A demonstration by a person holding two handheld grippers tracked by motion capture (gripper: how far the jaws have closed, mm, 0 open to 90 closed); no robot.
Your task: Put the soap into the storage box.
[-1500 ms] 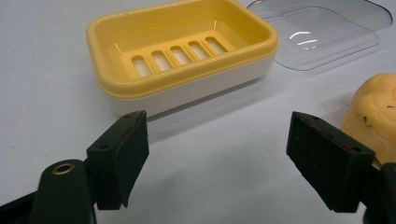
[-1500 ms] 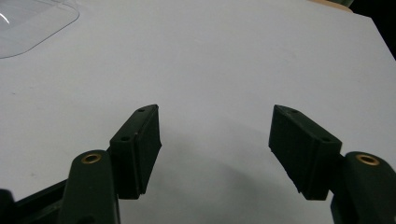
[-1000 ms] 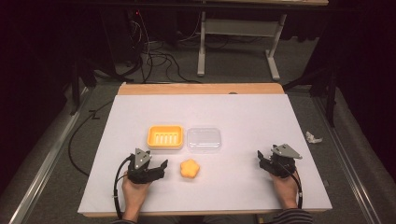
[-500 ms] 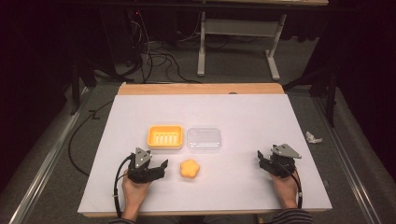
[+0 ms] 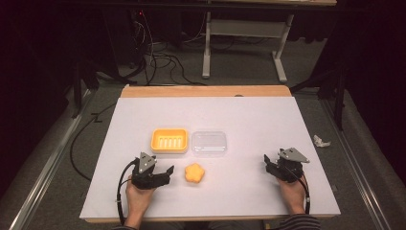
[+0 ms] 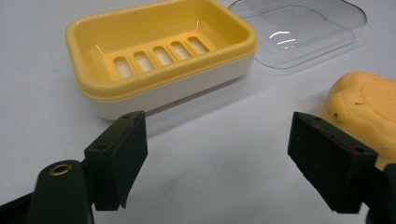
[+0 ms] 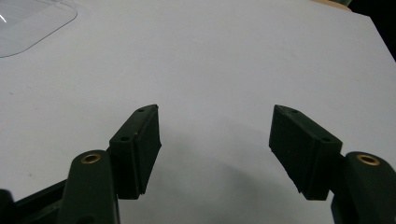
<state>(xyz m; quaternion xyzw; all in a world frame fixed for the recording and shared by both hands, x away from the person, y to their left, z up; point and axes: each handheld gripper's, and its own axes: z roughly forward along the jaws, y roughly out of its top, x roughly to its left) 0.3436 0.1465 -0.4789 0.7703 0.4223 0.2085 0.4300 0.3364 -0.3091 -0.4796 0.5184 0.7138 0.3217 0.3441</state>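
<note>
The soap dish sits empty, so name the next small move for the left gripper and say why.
Probably ease the left gripper rightward to straddle the yellow soap. Its jaws stand open, the soap lies just beside one jaw, and the yellow soap dish beyond is empty, its clear lid off beside it.

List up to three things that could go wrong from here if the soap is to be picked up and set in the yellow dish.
1. The left tongs stand open beside the soap, not around it; closing now would likely miss or nudge it.
2. The soap looks rounded and lobed, so it might slip.
3. The clear lid sits close beside the yellow dish; a wide approach could knock it.
</note>
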